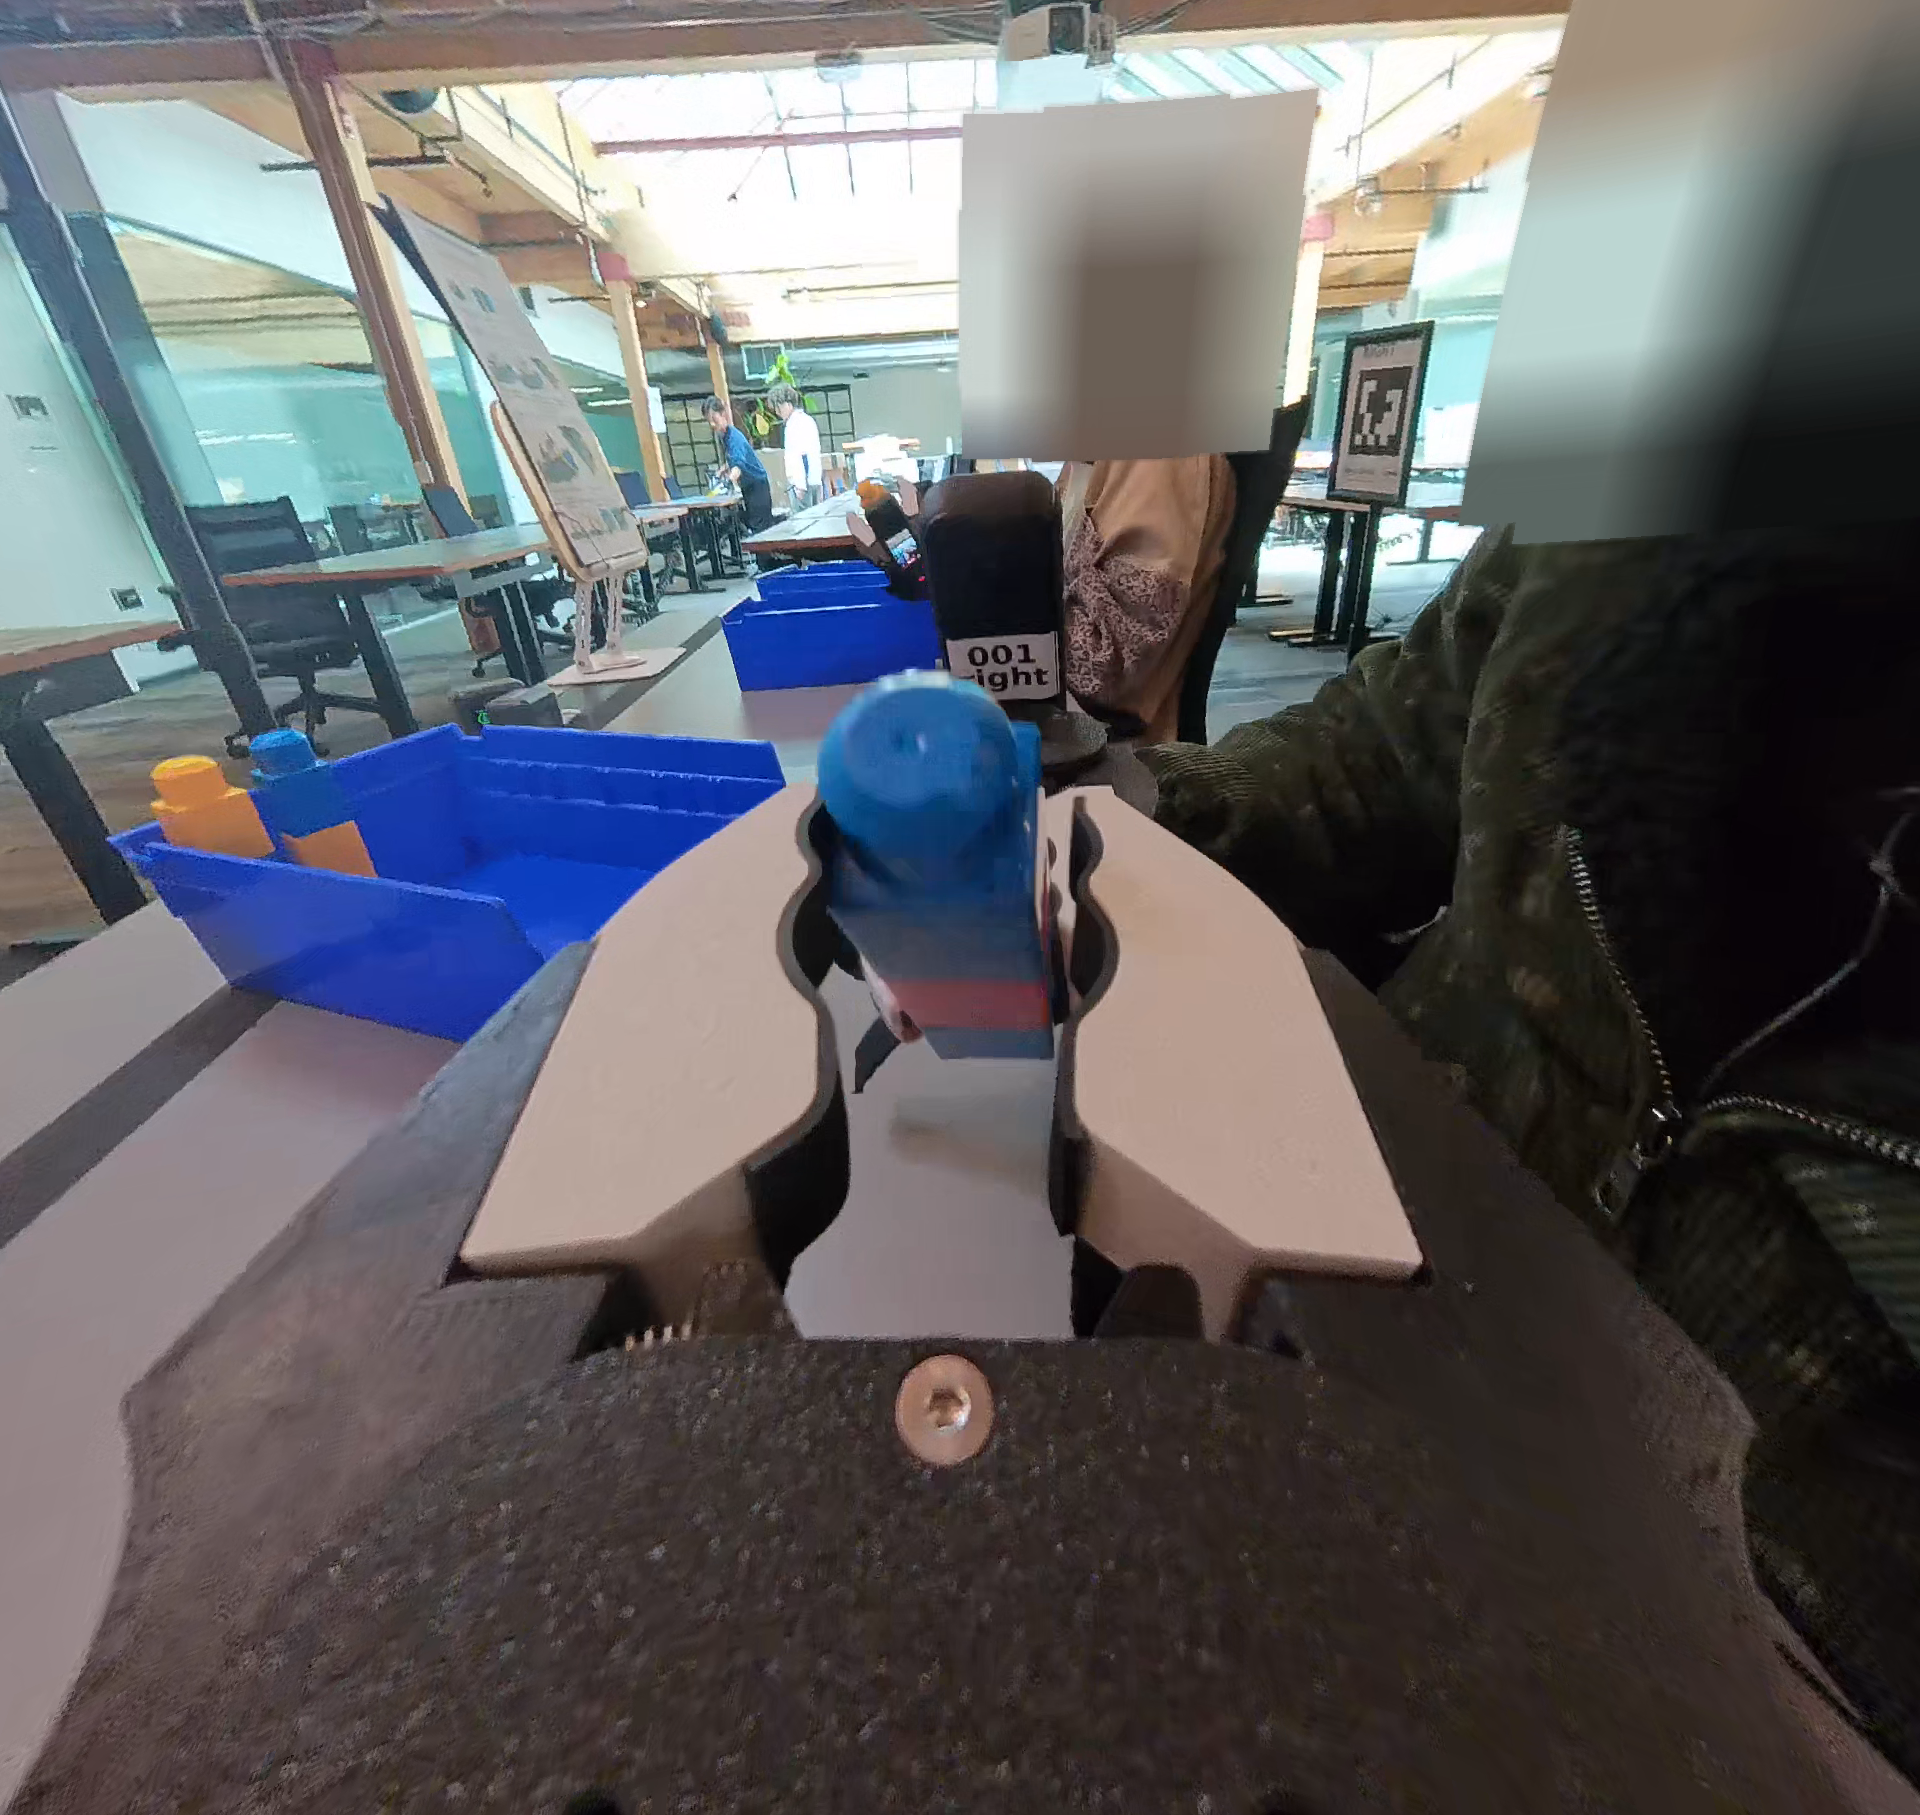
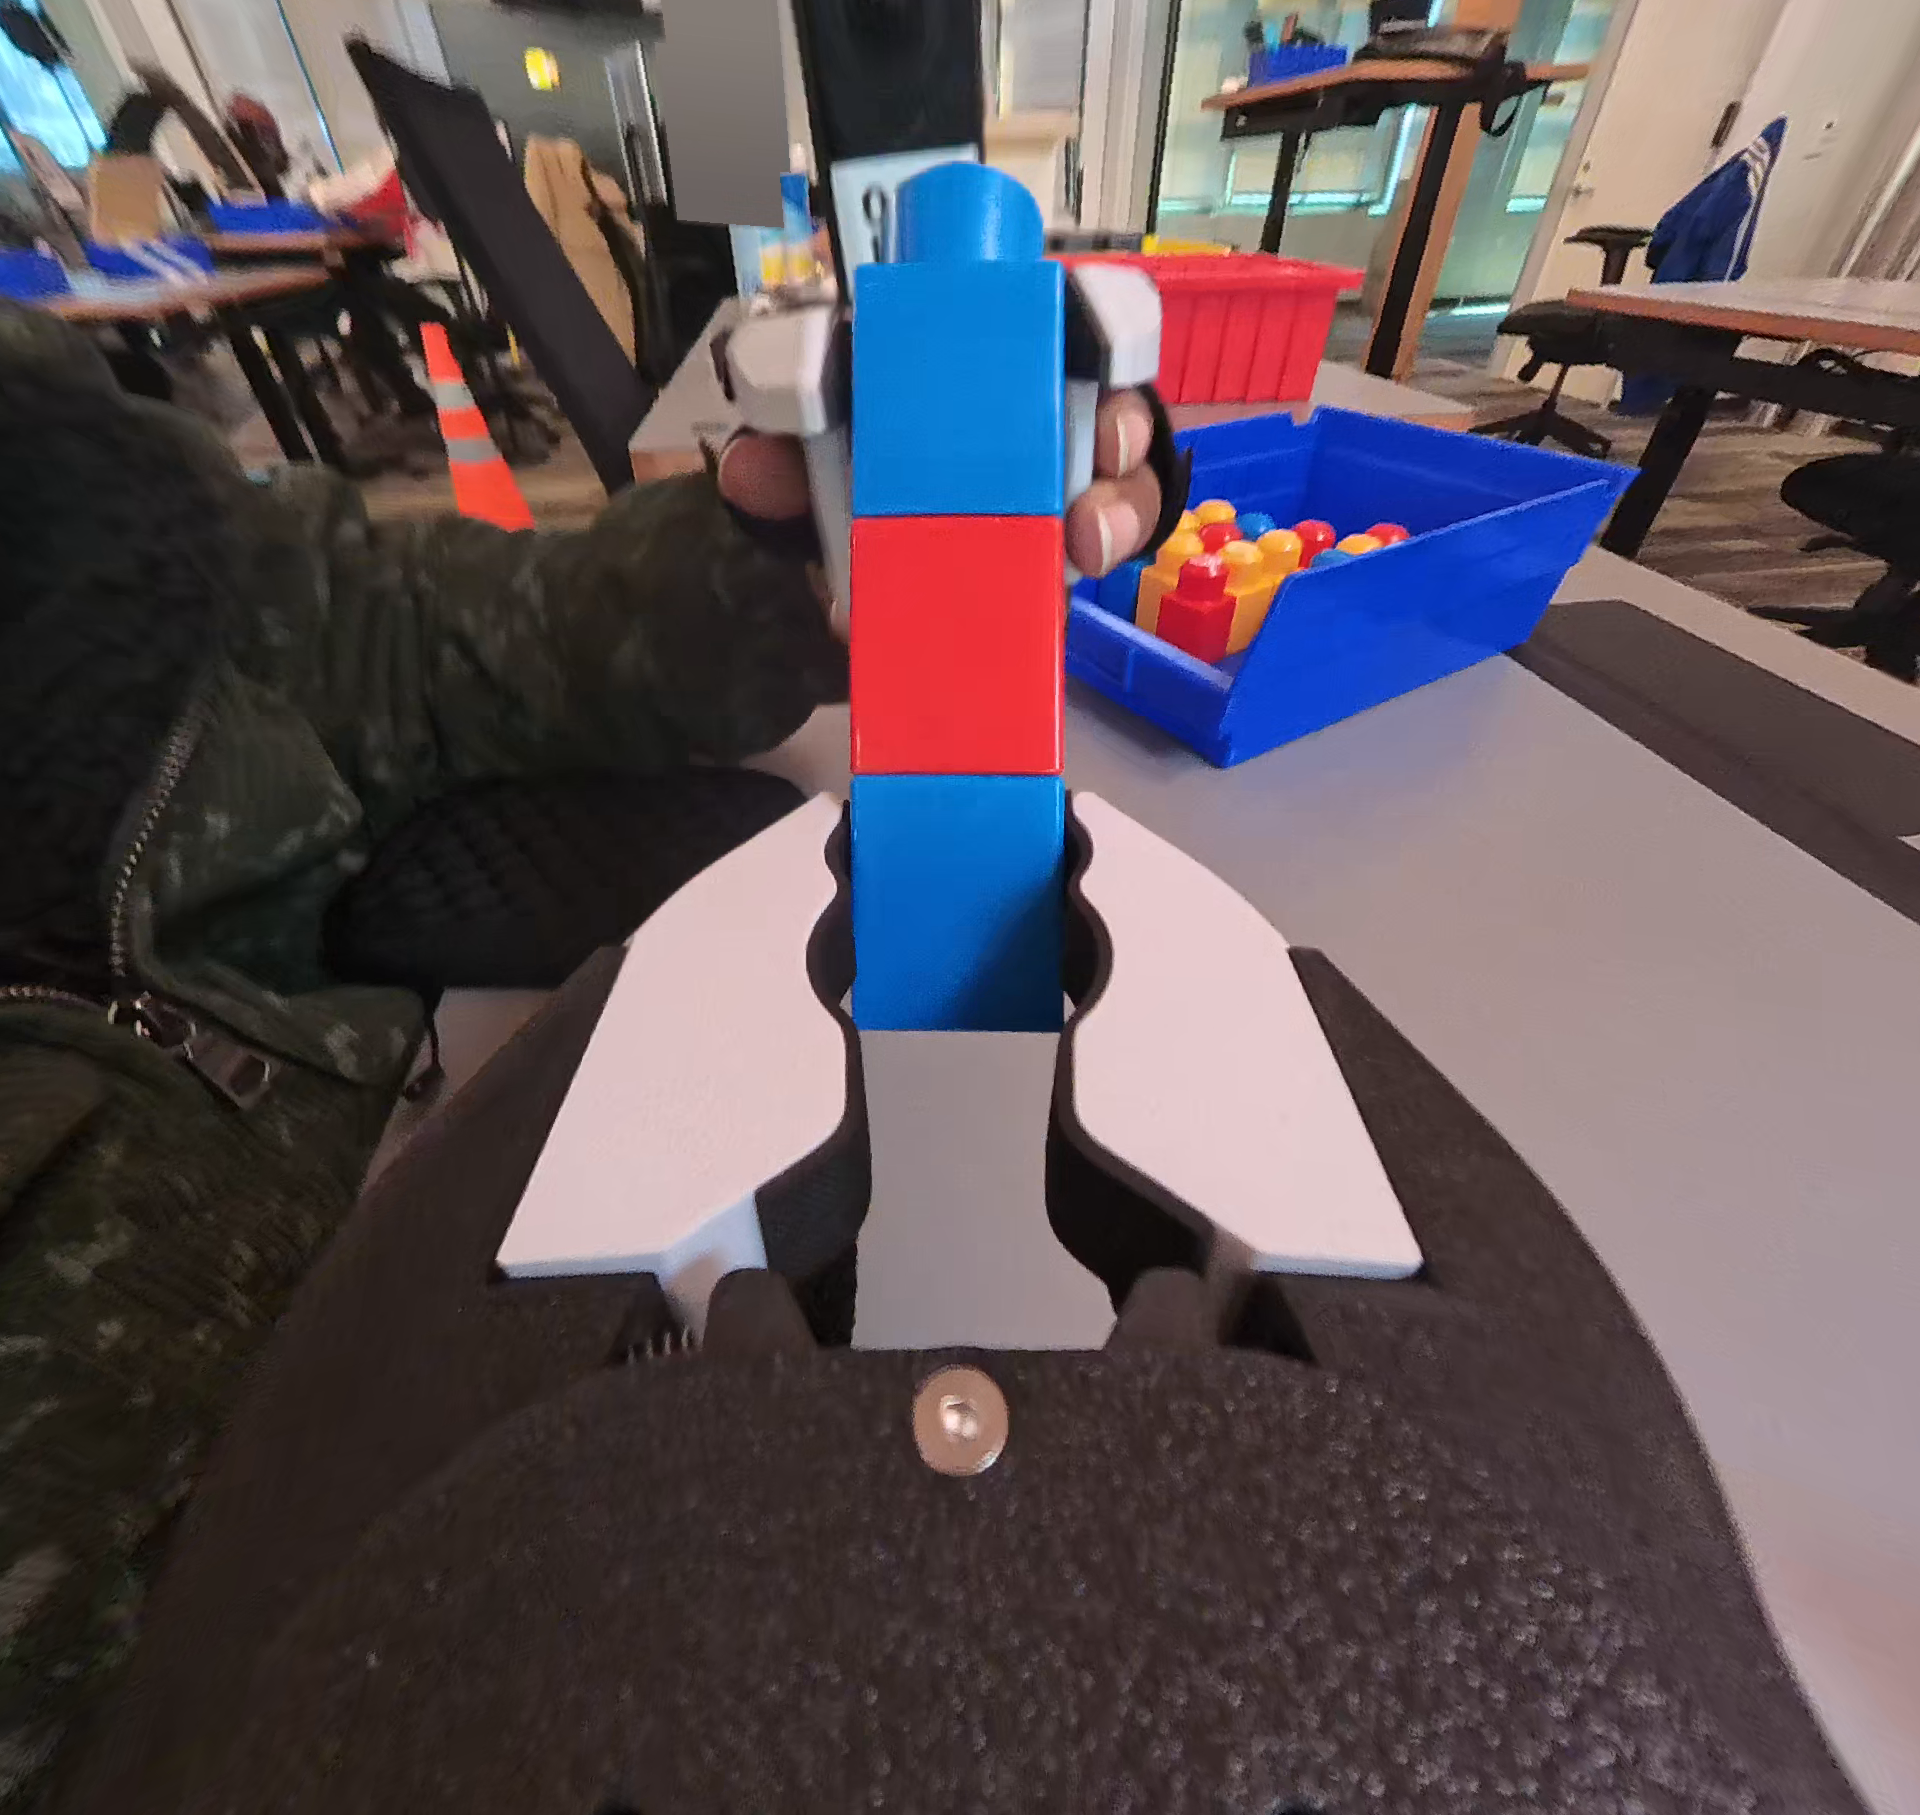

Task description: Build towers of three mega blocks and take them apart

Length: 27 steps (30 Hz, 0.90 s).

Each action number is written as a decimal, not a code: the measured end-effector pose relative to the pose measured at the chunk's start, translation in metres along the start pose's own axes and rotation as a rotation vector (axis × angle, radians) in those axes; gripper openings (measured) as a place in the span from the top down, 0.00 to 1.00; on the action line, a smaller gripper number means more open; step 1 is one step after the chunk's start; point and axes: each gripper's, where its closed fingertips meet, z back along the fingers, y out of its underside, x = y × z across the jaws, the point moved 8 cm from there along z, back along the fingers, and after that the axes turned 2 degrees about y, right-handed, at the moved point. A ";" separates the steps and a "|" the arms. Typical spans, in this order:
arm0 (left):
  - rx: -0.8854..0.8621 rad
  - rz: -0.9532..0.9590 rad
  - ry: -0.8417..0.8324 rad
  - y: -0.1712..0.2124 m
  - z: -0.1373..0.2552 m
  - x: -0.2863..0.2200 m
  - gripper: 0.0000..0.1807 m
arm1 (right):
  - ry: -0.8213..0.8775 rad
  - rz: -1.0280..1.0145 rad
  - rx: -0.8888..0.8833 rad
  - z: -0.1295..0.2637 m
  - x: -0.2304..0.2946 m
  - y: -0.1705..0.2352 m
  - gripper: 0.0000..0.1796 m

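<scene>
A tower of three mega blocks is held in the air over the grey table (image 2: 1403, 986): a blue top block (image 2: 956, 394), a red middle block (image 2: 956, 643) and a blue bottom block (image 2: 956, 903). My right gripper (image 2: 958, 830) is shut on the bottom blue block. My left gripper (image 1: 940, 815) is shut on the top blue block (image 1: 935, 872), seen from its stud end, with the red block (image 1: 982, 1002) below. The left gripper also shows in the right wrist view (image 2: 951, 352), behind the tower, held by a hand.
A blue bin (image 2: 1434, 612) with several loose blocks (image 2: 1226, 560) stands on the right, a red bin (image 2: 1247, 331) behind it. Another blue bin (image 1: 416, 903) holds an orange block (image 1: 208, 815) and a blue-on-orange stack (image 1: 307, 799). A green jacket sleeve (image 2: 468, 622) lies at the side. Left tips to right tips: about 7 cm.
</scene>
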 end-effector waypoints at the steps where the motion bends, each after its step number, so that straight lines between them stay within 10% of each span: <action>1: 0.014 0.018 -0.011 0.004 -0.002 0.002 0.74 | 0.006 -0.021 -0.024 0.003 -0.003 -0.001 0.80; 12: 0.273 0.068 -0.097 0.027 -0.014 0.012 0.80 | 0.049 -0.051 0.108 -0.003 -0.010 0.014 0.74; 27: 1.103 -0.288 -0.273 0.078 -0.026 0.002 0.80 | 0.182 0.289 0.267 -0.007 0.002 0.012 0.75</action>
